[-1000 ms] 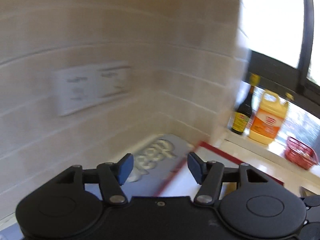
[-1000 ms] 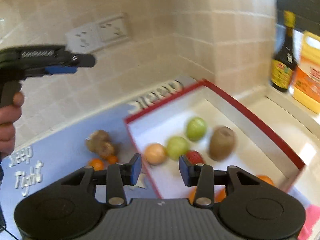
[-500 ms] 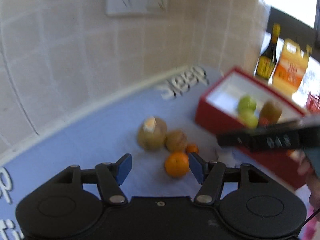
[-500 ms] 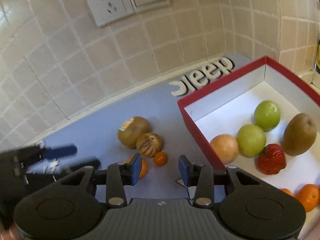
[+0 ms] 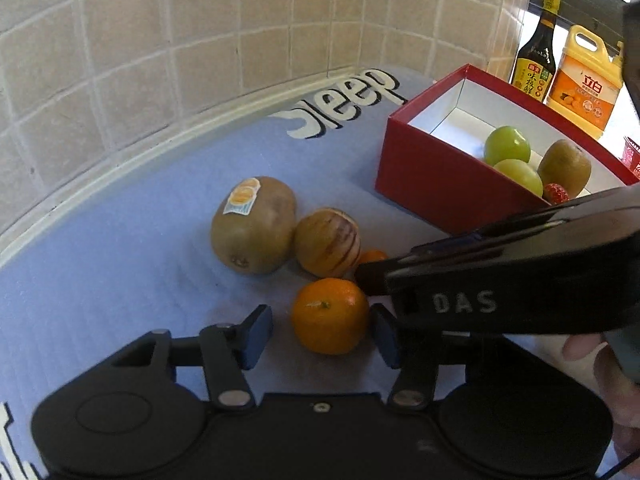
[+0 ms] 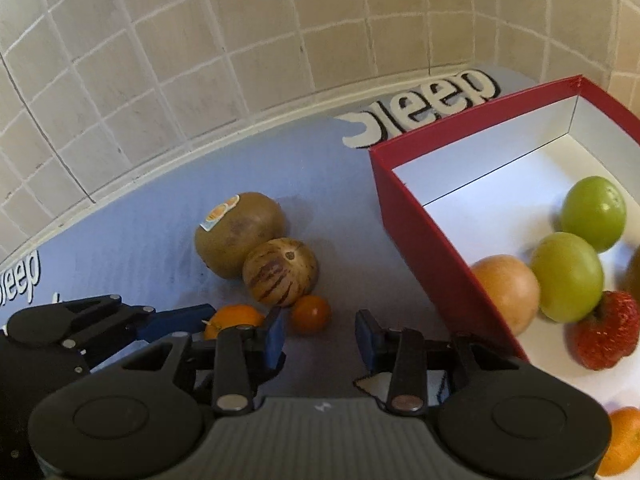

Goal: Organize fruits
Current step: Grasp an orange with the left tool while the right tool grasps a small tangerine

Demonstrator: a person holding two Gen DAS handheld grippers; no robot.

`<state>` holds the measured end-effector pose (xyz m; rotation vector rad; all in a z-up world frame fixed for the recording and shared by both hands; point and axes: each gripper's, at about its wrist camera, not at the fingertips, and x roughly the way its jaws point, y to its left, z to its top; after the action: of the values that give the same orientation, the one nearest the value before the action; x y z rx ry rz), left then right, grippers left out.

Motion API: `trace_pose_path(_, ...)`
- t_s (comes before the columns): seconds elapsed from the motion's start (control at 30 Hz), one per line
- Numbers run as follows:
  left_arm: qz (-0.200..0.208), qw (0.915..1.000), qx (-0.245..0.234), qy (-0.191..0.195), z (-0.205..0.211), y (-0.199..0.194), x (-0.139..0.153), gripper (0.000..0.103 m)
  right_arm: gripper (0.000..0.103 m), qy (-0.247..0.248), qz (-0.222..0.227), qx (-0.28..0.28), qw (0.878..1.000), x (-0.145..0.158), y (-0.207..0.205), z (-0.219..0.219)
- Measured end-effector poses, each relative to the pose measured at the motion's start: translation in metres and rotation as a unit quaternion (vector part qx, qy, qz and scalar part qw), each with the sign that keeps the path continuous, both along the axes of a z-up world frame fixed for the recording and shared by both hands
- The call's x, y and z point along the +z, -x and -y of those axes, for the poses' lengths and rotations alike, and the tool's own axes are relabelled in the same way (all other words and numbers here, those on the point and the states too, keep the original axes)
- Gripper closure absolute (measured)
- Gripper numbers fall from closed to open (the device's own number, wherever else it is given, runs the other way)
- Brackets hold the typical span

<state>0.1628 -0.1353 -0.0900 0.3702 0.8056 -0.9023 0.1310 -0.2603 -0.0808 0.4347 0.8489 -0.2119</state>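
Left wrist view: my left gripper (image 5: pixel 322 334), fingers apart, straddles an orange (image 5: pixel 330 315) on the blue mat (image 5: pixel 120 264) printed "sleep" (image 5: pixel 344 104); "DAS" marks my right gripper (image 5: pixel 500 276).

Right wrist view: my right gripper (image 6: pixel 320 340), fingers apart, faces a small orange (image 6: pixel 311 313) near the red box (image 6: pixel 424 240), below a tiled wall (image 6: pixel 280 28).

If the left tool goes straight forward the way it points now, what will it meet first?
Most likely the orange mandarin: it sits on the blue mat between the open fingers of the left tool, just ahead. The striped fruit lies beyond it. Exact depth is unclear.
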Motion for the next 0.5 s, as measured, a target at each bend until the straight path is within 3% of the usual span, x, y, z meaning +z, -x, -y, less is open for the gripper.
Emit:
trace_pose_path(0.13, -0.005, 0.9999, -0.005, 0.011, -0.002, -0.002, 0.001, 0.055, 0.07, 0.007, 0.002, 0.003, 1.0, -0.003, -0.007, -0.002)
trace_pose_path(0.2, -0.005, 0.9999, -0.004, 0.014, -0.003, -0.002, 0.001, 0.055, 0.08, 0.014, 0.002, 0.011, 1.0, -0.003, -0.01, -0.005)
trace_pose_path(0.5, -0.002, 0.9998, 0.002, 0.018, -0.009, 0.005, 0.014, 0.056, 0.08, 0.001, 0.011, 0.009, 1.0, 0.01, 0.004, -0.002)
